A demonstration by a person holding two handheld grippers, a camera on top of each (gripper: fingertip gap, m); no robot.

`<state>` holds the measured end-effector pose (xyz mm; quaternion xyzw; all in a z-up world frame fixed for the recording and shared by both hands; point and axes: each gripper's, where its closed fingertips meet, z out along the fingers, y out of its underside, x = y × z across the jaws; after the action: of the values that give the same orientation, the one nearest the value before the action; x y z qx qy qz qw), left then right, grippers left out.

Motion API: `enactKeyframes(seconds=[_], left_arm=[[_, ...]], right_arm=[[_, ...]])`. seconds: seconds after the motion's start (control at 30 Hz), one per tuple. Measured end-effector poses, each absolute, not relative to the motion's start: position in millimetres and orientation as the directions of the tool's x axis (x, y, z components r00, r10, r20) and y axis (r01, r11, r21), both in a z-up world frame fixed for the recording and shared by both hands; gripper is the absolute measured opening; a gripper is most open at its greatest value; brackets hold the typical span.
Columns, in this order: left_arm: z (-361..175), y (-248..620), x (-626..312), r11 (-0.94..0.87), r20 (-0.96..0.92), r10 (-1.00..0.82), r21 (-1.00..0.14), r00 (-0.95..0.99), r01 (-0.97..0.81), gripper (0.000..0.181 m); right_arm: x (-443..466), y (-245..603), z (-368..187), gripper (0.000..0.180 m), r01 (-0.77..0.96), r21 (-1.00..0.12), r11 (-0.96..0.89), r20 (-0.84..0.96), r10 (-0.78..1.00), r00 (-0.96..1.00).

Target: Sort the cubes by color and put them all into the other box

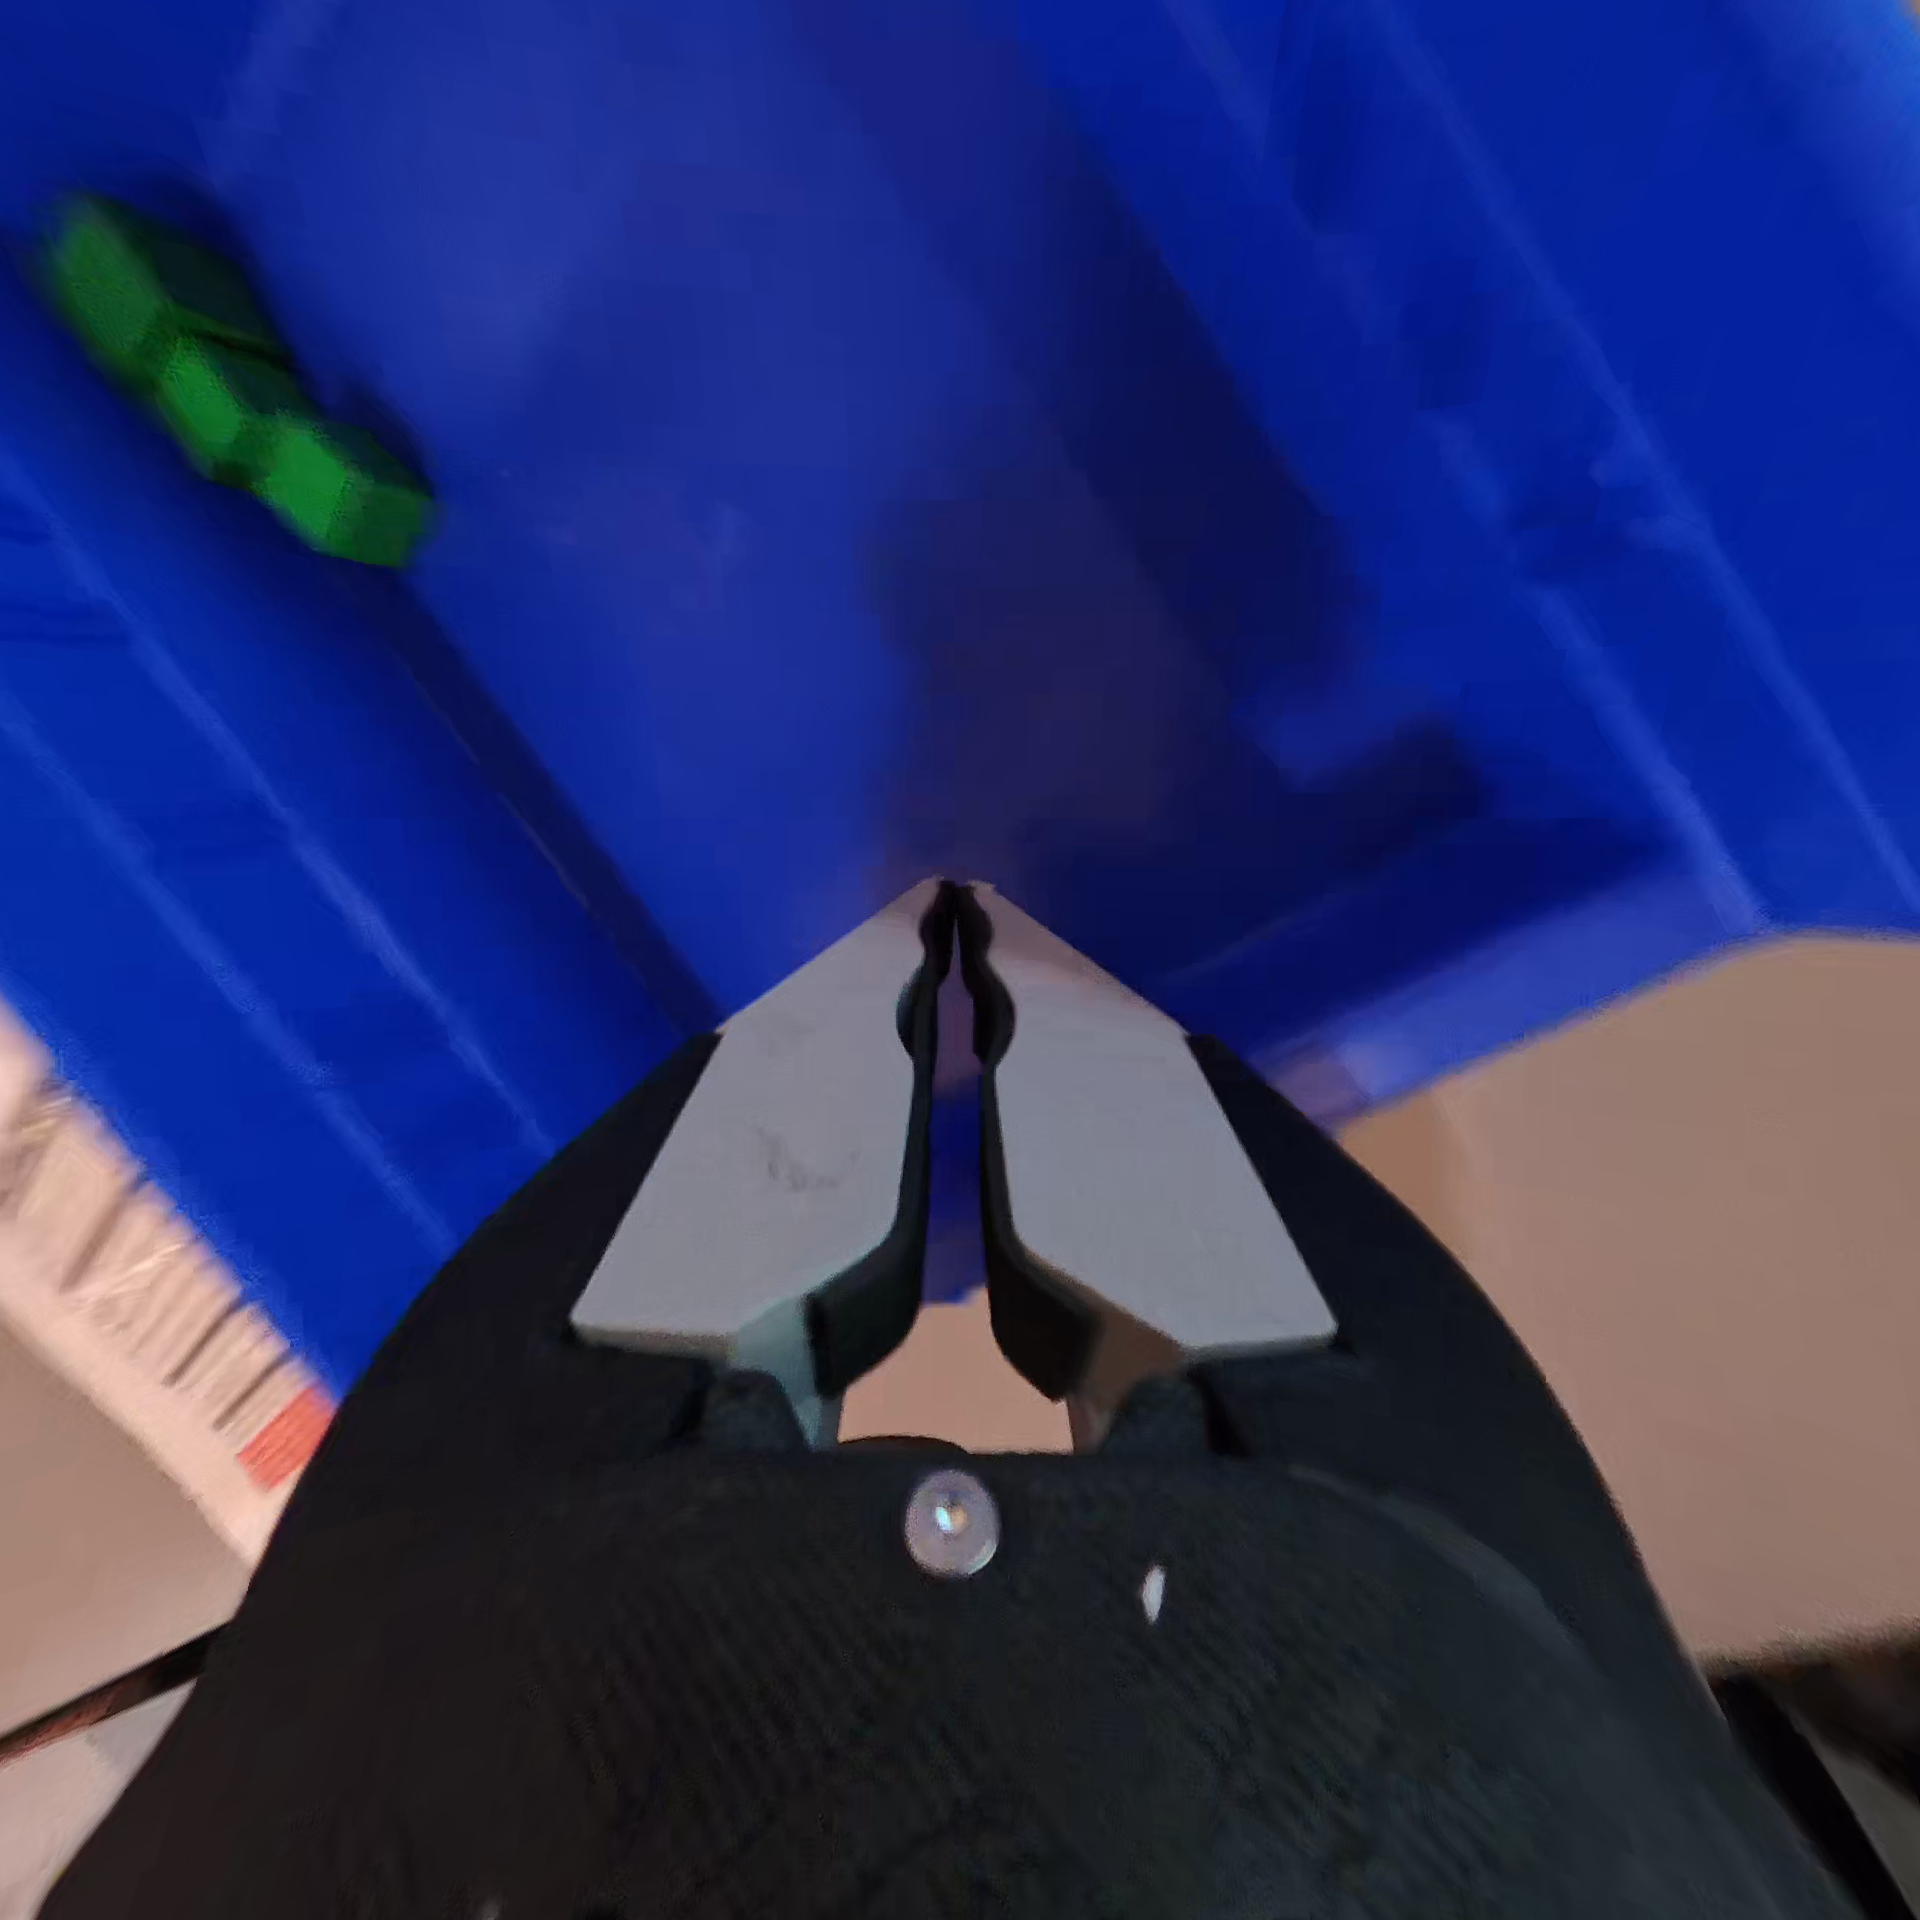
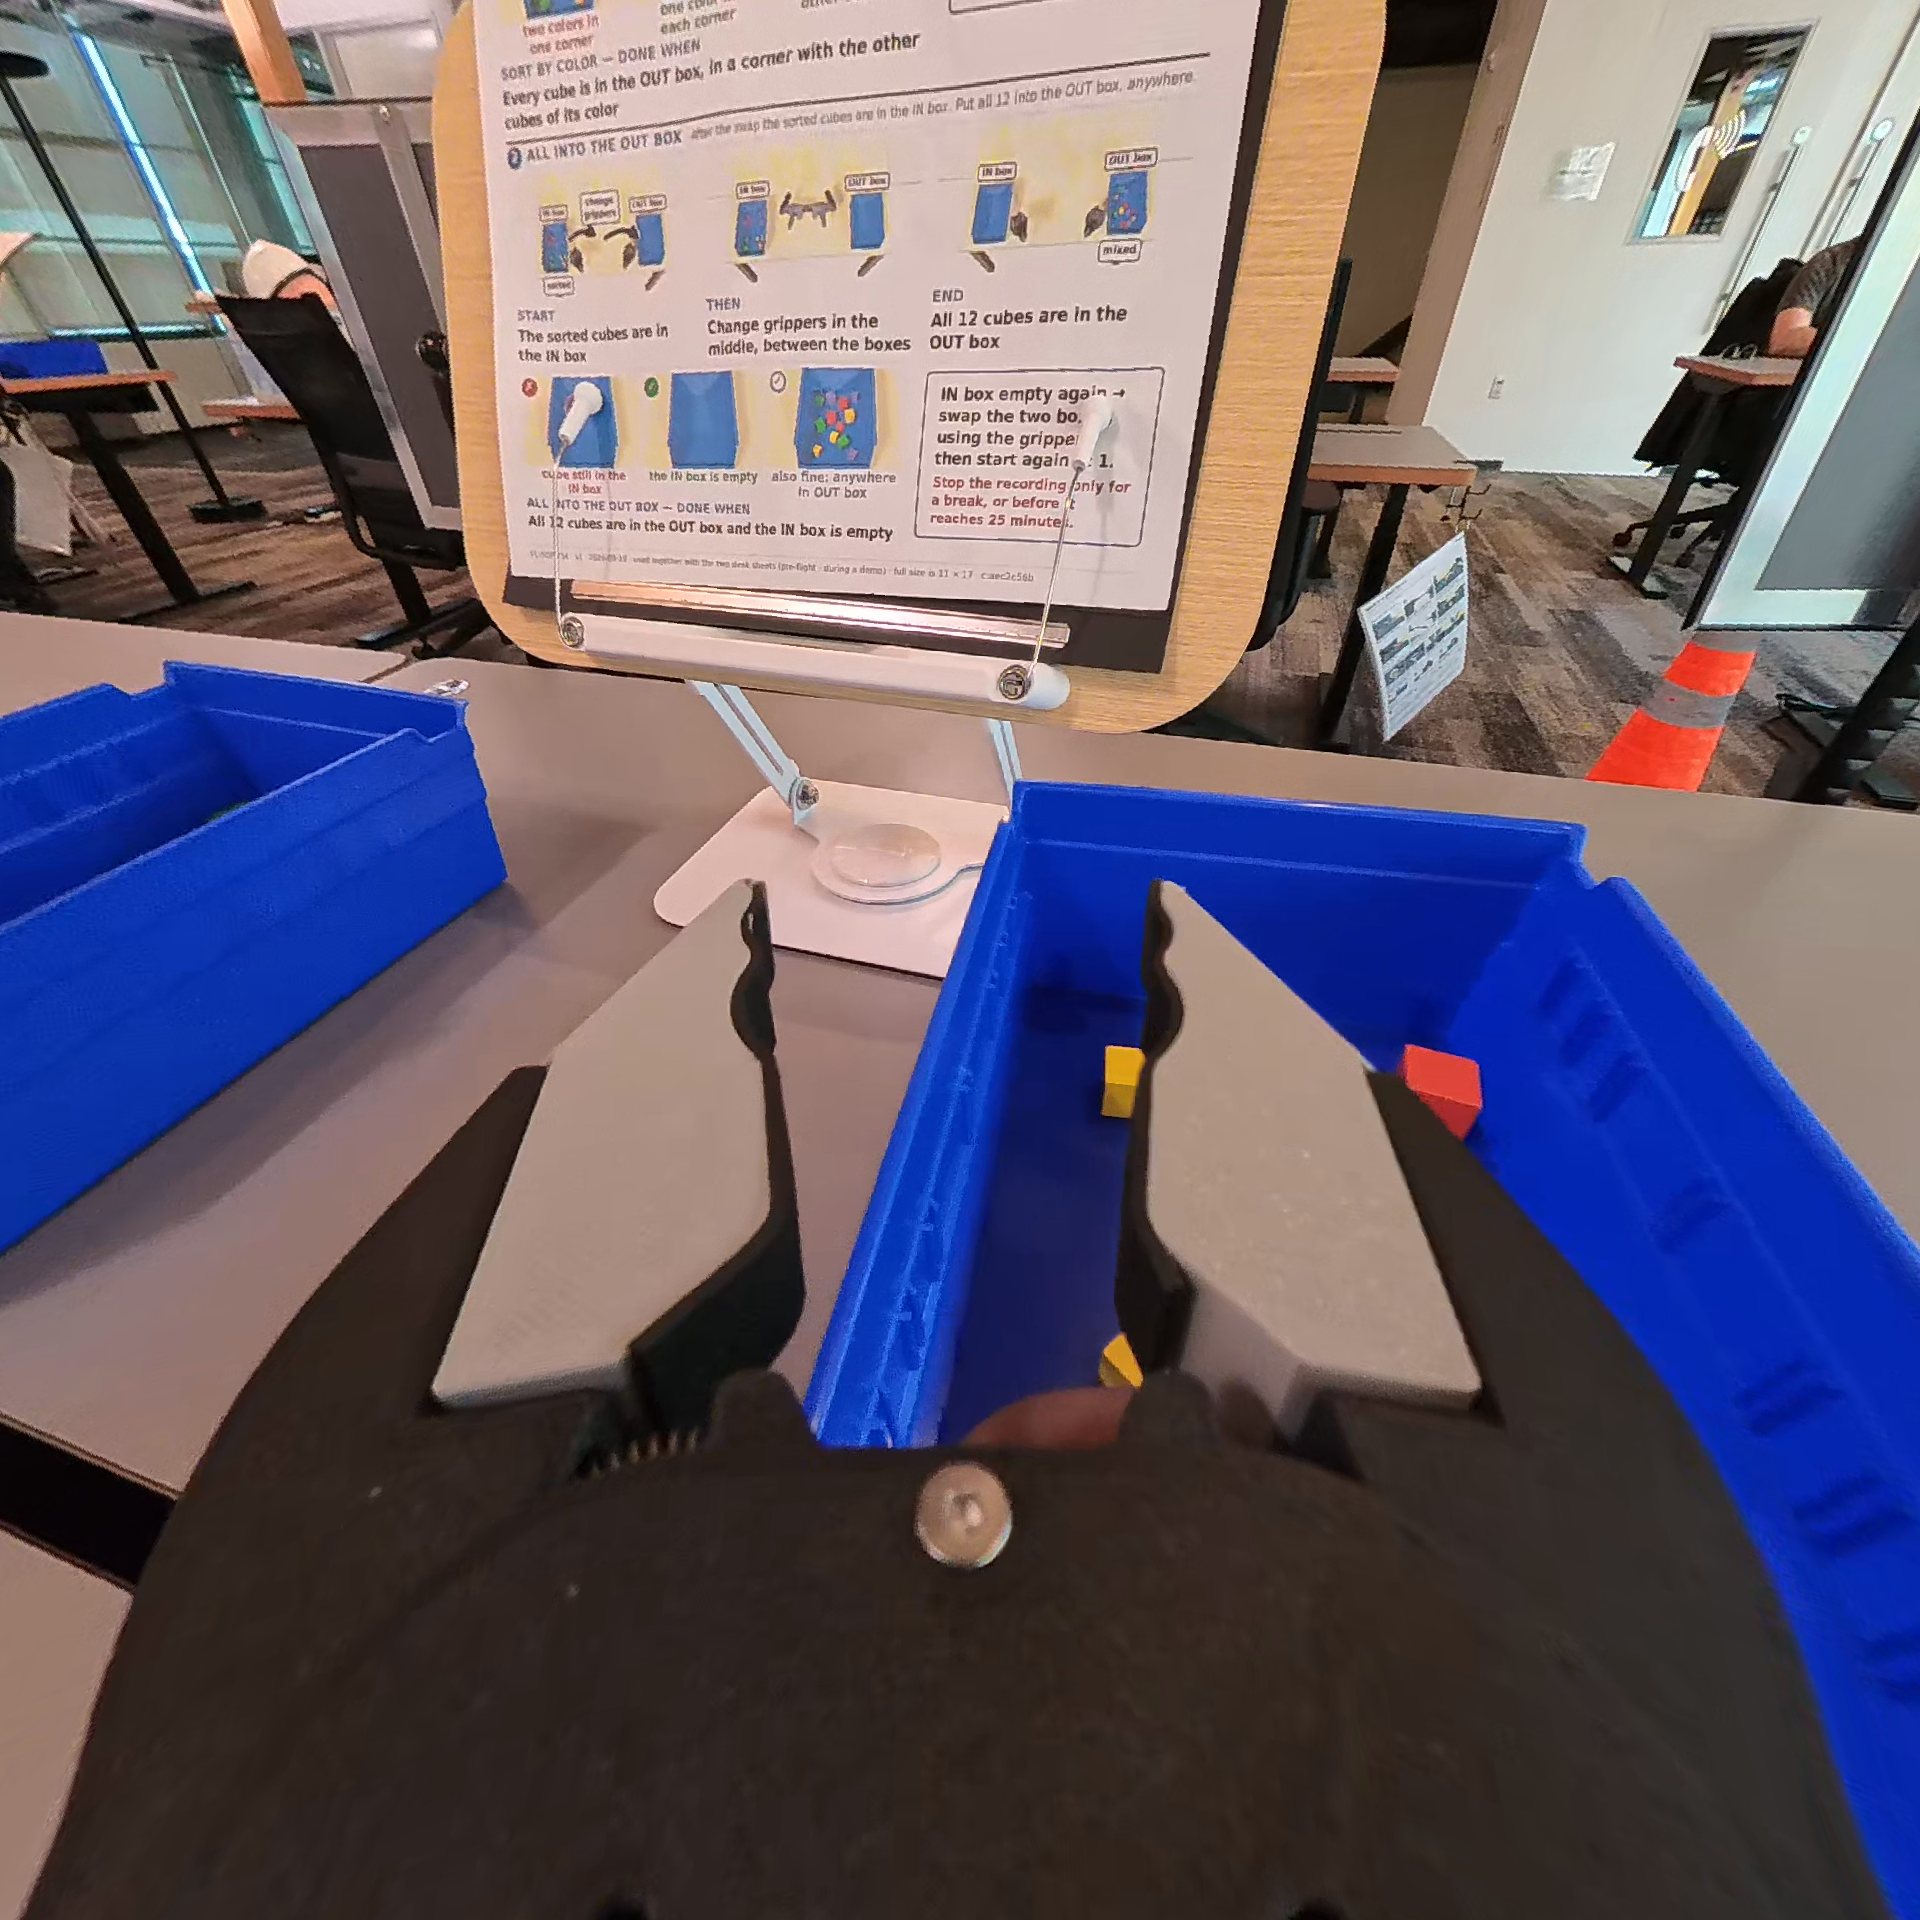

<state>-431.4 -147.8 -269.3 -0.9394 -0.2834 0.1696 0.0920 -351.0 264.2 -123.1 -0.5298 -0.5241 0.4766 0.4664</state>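
Note:
In the left wrist view, my left gripper [image 1: 948,891] is shut and empty, its tips over the floor of a blue box [image 1: 1039,416]. Three green cubes [image 1: 239,390] lie in a row in that box's far left corner; the view is blurred. In the right wrist view, my right gripper [image 2: 954,904] is open and empty above the left wall of the other blue box [image 2: 1299,862]. That box holds a yellow cube [image 2: 1122,1081], a red cube [image 2: 1442,1086] and a second yellow cube [image 2: 1122,1361] partly hidden by my right finger. The left box [image 2: 239,883] stands to the left.
A white stand [image 2: 831,883] holding an instruction sheet on a wooden board [image 2: 862,312] sits at the back between the boxes. The grey table [image 2: 312,1195] shows between the boxes. Chairs, desks and an orange cone [image 2: 1673,727] are beyond the table.

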Motion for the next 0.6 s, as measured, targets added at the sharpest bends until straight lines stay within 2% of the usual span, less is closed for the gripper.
enactKeyframes(seconds=[0.03,0.13,0.2,0.23,0.37,0.5,0.6], left_arm=[[-261,-151,-449,-0.808,-0.329,0.586,-0.310,0.740,0.502,0.003],[-241,-151,-503,-0.719,-0.378,0.691,-0.445,0.616,0.534,0.036],[-246,-149,-531,-0.643,-0.316,0.762,-0.472,0.565,0.603,0.054],[-250,-151,-546,-0.605,-0.305,0.795,-0.471,0.525,0.642,0.057],[-277,-167,-586,-0.514,-0.301,0.856,-0.400,0.421,0.759,0.052],[-290,-165,-598,-0.447,-0.226,0.894,-0.402,0.386,0.799,0.022],[-290,-166,-596,-0.476,-0.228,0.879,-0.378,0.418,0.794,0.022]], right_arm=[[-351,263,-123,0.069,0.109,-0.994,-0.020,-0.021,1.000,-0.010],[-353,257,-123,0.067,0.107,-0.994,-0.008,-0.011,1.000,-0.023],[-354,254,-124,0.067,0.112,-0.994,0.015,0.012,1.000,-0.022],[-355,252,-125,0.067,0.114,-0.993,0.024,0.022,1.000,-0.022],[-357,248,-127,0.067,0.120,-0.992,0.030,0.026,0.999,-0.036],[-357,246,-127,0.067,0.120,-0.992,0.034,0.029,0.999,-0.043],[-356,243,-126,0.066,0.115,-0.993,0.025,0.018,0.998,-0.058]])
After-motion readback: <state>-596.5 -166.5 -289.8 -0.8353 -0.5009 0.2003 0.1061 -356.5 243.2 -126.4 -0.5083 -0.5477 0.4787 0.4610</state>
